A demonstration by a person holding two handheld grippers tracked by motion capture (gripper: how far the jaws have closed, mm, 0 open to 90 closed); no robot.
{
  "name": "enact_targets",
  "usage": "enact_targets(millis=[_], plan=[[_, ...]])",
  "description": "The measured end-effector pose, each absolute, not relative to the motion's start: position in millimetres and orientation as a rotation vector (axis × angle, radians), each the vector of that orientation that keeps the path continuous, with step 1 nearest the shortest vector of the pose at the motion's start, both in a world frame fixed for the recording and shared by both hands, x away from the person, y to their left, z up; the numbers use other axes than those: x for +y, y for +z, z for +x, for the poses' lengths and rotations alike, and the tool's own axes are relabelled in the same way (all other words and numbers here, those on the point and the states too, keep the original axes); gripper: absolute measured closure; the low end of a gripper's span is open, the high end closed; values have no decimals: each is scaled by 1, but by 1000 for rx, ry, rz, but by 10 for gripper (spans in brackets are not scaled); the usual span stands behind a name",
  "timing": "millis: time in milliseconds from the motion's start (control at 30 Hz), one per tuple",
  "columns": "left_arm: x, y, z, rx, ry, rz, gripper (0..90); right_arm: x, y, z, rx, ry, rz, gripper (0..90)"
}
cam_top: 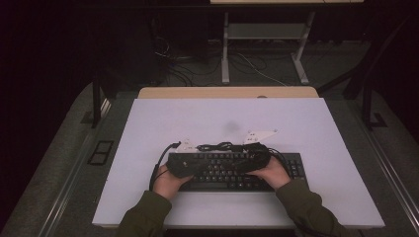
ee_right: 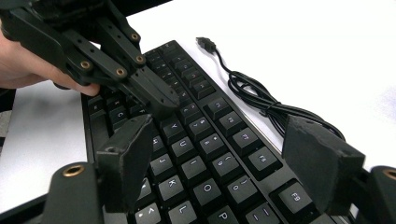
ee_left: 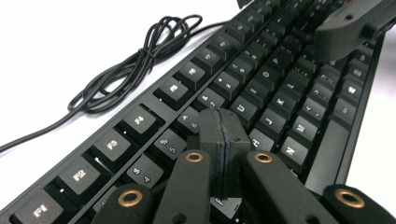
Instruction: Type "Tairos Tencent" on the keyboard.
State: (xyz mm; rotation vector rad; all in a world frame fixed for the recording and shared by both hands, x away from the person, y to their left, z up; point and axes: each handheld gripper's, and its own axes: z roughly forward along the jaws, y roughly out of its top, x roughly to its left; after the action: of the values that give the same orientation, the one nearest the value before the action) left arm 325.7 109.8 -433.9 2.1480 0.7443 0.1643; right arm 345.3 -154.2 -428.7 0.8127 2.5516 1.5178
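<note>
A black keyboard lies near the front of a white table sheet. Its black cable is coiled just behind it and ends in a USB plug. My left gripper is shut with nothing between its jaws. Its tips sit low over the upper letter rows at the left half of the keyboard; I cannot tell whether they touch a key. My right gripper is open and hovers over the keys to the right, with no key pinched. The left gripper also appears in the right gripper view, a hand behind it.
The white sheet reaches well past the keyboard to the left, the right and the far side. A wooden table edge runs along the back. Beyond it stand white desk legs and loose floor cables.
</note>
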Motion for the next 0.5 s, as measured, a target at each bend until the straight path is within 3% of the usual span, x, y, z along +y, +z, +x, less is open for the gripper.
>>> enact_targets(millis=[233,500], plan=[[111,-431,326,741,166,2128,881,-155,-429,345,2551,1514,814,245],[115,-428,324,744,161,2095,796,-155,-430,346,2547,1510,823,238]])
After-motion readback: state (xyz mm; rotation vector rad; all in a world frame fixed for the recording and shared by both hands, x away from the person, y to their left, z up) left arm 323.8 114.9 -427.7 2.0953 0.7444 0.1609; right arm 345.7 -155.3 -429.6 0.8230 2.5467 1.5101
